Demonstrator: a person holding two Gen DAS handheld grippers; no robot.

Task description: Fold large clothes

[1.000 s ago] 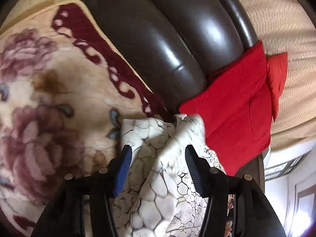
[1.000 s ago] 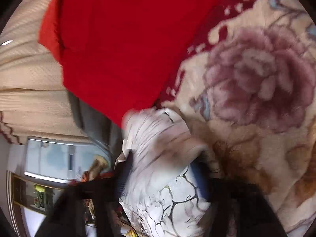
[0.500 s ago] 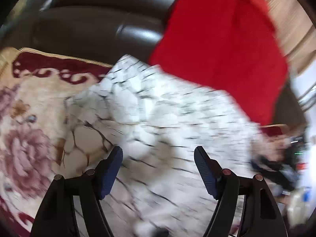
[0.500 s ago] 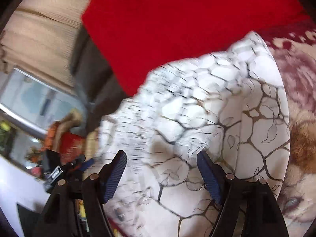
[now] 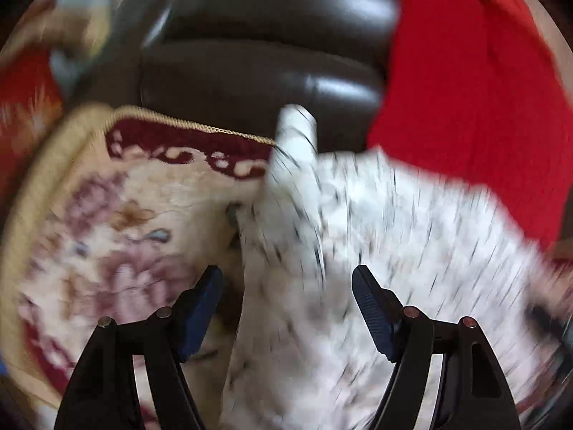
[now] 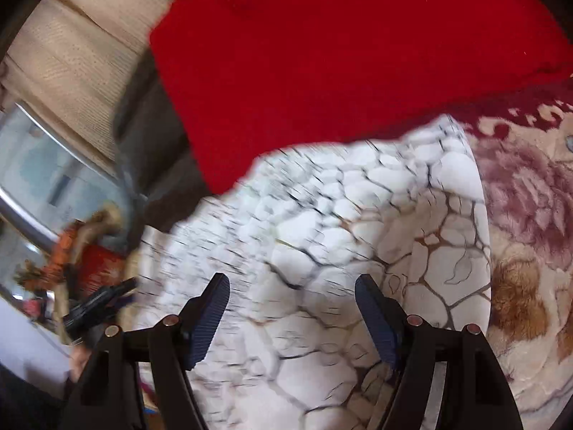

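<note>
A white garment point(image 5: 376, 251) with a dark crackle pattern lies spread on a floral plush blanket point(image 5: 118, 222). One narrow part of it sticks up towards the sofa back. My left gripper point(image 5: 286, 286) is open and empty just above the garment's near part. The same garment point(image 6: 340, 243) fills the middle of the right wrist view. My right gripper point(image 6: 292, 294) is open and empty above it. Both views are blurred by motion.
A dark brown leather sofa back point(image 5: 265, 53) rises behind the blanket. A red cushion point(image 5: 472, 82) leans at the right, and also shows in the right wrist view point(image 6: 340, 53). Beige curtains point(image 6: 78, 43) and a cluttered room side point(image 6: 71, 258) lie at the left.
One second ago both grippers held the garment bunched between their jaws. They have let go, the jaws have opened wide, and the garment now lies spread out below them.
</note>
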